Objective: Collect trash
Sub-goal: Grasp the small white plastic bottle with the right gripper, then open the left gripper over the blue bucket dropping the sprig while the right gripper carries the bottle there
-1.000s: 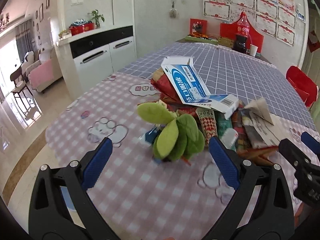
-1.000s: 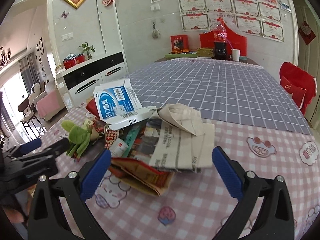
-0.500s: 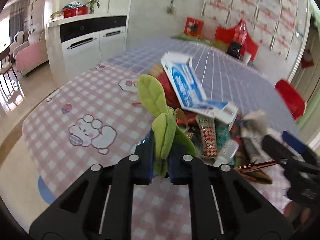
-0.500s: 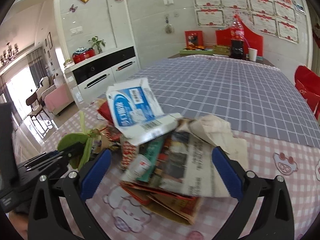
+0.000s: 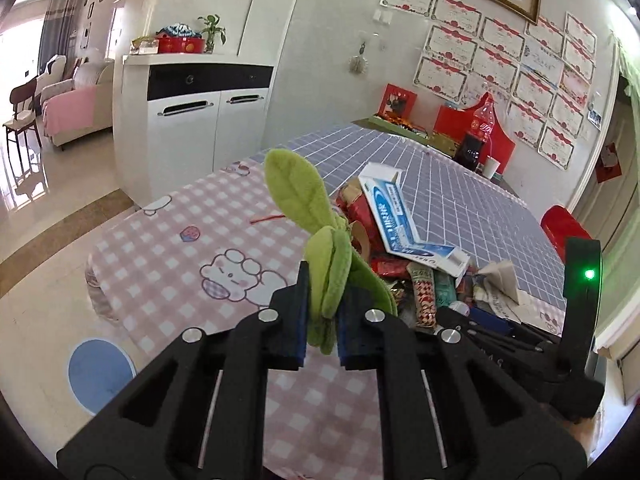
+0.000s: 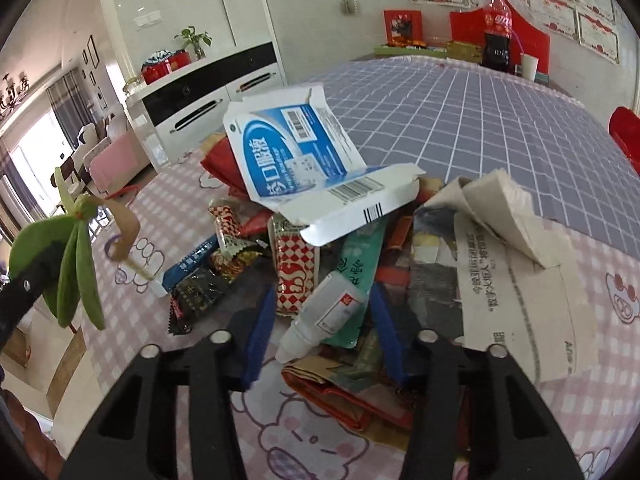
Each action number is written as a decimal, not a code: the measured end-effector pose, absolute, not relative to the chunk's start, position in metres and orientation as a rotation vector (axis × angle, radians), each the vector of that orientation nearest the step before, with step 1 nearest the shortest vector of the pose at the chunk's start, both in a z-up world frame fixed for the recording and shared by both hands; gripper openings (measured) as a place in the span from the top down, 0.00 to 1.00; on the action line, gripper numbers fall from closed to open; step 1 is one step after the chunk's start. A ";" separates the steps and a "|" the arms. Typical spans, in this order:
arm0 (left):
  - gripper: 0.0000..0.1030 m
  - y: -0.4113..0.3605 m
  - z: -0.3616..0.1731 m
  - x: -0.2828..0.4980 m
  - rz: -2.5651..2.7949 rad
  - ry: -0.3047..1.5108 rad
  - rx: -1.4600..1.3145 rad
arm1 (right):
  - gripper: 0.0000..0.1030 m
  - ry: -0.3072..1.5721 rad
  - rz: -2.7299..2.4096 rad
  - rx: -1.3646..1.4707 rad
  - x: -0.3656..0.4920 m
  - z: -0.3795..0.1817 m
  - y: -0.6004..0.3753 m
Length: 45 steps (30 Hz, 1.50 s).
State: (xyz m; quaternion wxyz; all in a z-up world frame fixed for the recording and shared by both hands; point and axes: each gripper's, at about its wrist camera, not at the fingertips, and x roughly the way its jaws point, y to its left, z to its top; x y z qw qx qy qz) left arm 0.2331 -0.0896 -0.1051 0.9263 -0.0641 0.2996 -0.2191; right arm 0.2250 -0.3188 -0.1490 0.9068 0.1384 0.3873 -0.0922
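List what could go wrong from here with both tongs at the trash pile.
1. The right tongs are closing around the small white bottle, which lies tilted on loose wrappers; it may slip out or drag the green packet along.
2. The blue-and-white box rests open atop the pile and could slide off if the pile shifts.
3. The left tongs pinch only the green leaves' lower ends; they might slip free.

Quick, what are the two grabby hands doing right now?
Left gripper: closed on the green leafy thing, holding it up.
Right gripper: closing around the small white bottle; its fingers aren't squeezing it yet.
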 end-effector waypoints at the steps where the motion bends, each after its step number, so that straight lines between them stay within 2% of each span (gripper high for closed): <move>1: 0.89 -0.089 -0.105 0.234 -0.454 0.619 -0.135 | 0.60 0.811 -0.195 0.283 0.228 -0.151 -0.318; 3: 0.89 -0.089 -0.109 0.237 -0.466 0.633 -0.135 | 0.62 0.823 -0.200 0.261 0.232 -0.154 -0.315; 4: 0.89 -0.089 -0.110 0.238 -0.475 0.636 -0.134 | 0.69 0.821 -0.199 0.258 0.233 -0.155 -0.314; 9: 0.89 -0.081 -0.109 0.236 -0.504 0.628 -0.146 | 0.71 0.782 -0.196 0.244 0.230 -0.149 -0.309; 11: 0.89 -0.075 -0.105 0.235 -0.518 0.615 -0.161 | 0.76 0.741 -0.190 0.252 0.224 -0.138 -0.307; 20: 0.89 -0.013 -0.087 0.230 -0.503 0.557 -0.273 | 0.77 0.592 -0.091 0.199 0.210 -0.084 -0.264; 26: 0.89 0.072 -0.093 0.230 -0.343 0.534 -0.322 | 0.77 0.579 0.189 0.152 0.236 -0.069 -0.173; 30: 0.89 0.141 -0.118 0.236 -0.160 0.568 -0.346 | 0.77 0.641 0.414 0.125 0.270 -0.086 -0.088; 36: 0.89 0.230 -0.189 0.262 0.078 0.733 -0.401 | 0.77 0.766 0.623 0.059 0.316 -0.141 0.031; 45: 0.89 0.275 -0.280 0.323 0.195 0.921 -0.408 | 0.77 0.929 0.623 -0.006 0.370 -0.237 0.105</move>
